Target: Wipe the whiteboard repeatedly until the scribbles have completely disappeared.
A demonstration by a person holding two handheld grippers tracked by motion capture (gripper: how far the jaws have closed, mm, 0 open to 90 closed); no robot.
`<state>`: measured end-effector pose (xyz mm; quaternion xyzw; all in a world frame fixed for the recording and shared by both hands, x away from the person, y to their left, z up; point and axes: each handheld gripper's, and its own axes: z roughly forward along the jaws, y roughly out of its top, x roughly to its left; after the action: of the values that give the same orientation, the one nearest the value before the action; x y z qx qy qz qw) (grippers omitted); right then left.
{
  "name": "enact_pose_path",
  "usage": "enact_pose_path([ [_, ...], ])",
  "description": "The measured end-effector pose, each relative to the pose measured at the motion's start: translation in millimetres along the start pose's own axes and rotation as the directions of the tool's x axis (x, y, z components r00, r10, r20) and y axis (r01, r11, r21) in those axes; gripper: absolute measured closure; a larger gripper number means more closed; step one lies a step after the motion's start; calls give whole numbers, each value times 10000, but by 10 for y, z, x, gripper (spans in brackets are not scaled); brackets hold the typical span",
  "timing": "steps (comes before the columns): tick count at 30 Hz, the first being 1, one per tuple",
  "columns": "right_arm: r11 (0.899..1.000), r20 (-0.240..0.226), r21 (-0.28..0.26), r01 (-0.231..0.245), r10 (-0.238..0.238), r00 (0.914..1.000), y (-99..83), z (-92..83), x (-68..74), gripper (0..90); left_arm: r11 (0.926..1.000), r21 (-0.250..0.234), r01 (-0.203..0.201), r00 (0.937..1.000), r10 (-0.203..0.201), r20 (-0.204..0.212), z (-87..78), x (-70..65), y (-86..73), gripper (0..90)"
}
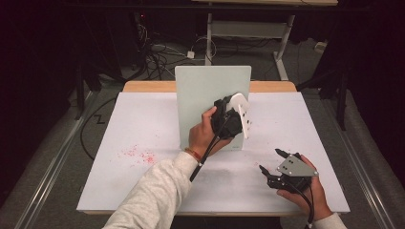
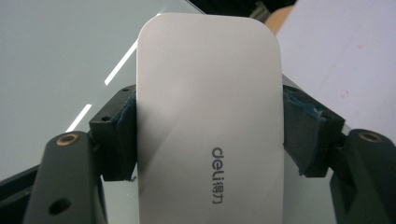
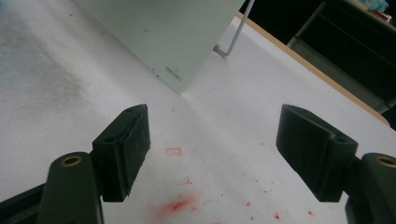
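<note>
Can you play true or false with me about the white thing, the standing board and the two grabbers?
1. The left hand-held gripper is shut on the white eraser. True.
2. The right hand-held gripper is holding something. False: its jaws stand open with nothing between them.
3. The pale green board stands upright on the table. True.
4. The red marks are on the board. False: they are on the white table top.
5. The eraser has "deli" printed on it. True.
6. The right hand-held gripper touches the board. False: it is apart from it, nearer the person.
</note>
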<state>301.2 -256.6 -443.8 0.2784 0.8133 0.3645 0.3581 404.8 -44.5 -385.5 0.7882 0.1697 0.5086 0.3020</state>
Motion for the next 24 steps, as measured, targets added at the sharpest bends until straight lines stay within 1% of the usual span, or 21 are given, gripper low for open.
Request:
enact_pose_path([
  [2,10000,8,-13,10,-10,10000,-3,3,-10,265,9998,-2,-175,9997,175,154,2,-67,-64,285],
  [3,10000,18,-6,14,-14,10000,-5,2,-12,265,9996,153,-248,9995,245,184,-13,-154,-139,285],
  [4,10000,24,-10,17,-17,10000,-6,1,-14,265,9989,228,-416,9989,411,235,-16,-198,-172,285],
  [5,10000,32,-11,43,-43,10000,-5,2,-15,265,9989,228,-416,9989,411,235,-16,-198,-172,285],
  [7,10000,45,-31,43,-43,10000,-4,4,-12,265,9974,296,-653,9970,639,442,-18,-281,-239,284],
  [8,10000,50,26,46,-46,10000,-3,3,-9,265,9946,273,-1000,9904,968,990,-18,-374,-311,284],
  [9,10000,55,37,81,-81,10000,-4,5,-9,265,9911,310,-1294,9843,1247,1247,-17,-432,-345,284],
  [10,9999,100,56,125,-126,9999,-4,8,-4,265,9911,310,-1294,9843,1247,1247,-17,-432,-345,284],
  [11,9998,122,71,212,-212,9997,-2,8,1,265,9857,395,-1637,9794,1576,1264,-15,-501,-376,284],
  [12,9998,117,72,205,-206,9997,-1,5,6,265,9762,511,-2109,9720,2039,1166,-11,-579,-405,284],
  [13,9998,115,48,205,-206,9997,0,8,7,265,9703,594,-2346,9672,2268,1141,-12,-613,-419,284],
  [14,9996,142,82,254,-256,9996,1,8,7,265,9684,615,-2417,9654,2336,1157,-11,-647,-435,284],
  [15,9996,131,91,283,-284,9995,1,9,8,264,9677,616,-2443,9631,2348,1319,-9,-673,-444,284],
  [16,9995,121,95,294,-295,9995,0,11,8,265,9616,668,-2661,9563,2546,1438,-4,-713,-453,284],
  [17,9995,121,95,294,-295,9995,0,11,8,265,9553,717,-2868,9512,2750,1401,-3,-740,-460,284],
  [18,9993,177,114,364,-366,9992,0,13,12,264,9453,791,-3165,9430,3044,1345,-1,-778,-475,284],
  [19,9993,186,110,365,-367,9992,-1,12,11,265,9421,781,-3260,9399,3142,1337,0,-793,-487,284],
  [20,9993,199,128,364,-366,9991,-2,10,8,264,9357,861,-3421,9336,3281,1438,-8,-797,-497,284],
  [21,9994,209,115,323,-326,9993,-5,9,6,264,9380,835,-3366,9341,3214,1554,-8,-813,-514,285],
  [22,9995,225,115,308,-311,9993,-6,10,2,264,9375,851,-3374,9324,3204,1671,-9,-822,-525,285],
  [24,9994,232,126,328,-331,9992,-7,13,0,264,9347,923,-3434,9267,3212,1950,-12,-848,-540,285],
])
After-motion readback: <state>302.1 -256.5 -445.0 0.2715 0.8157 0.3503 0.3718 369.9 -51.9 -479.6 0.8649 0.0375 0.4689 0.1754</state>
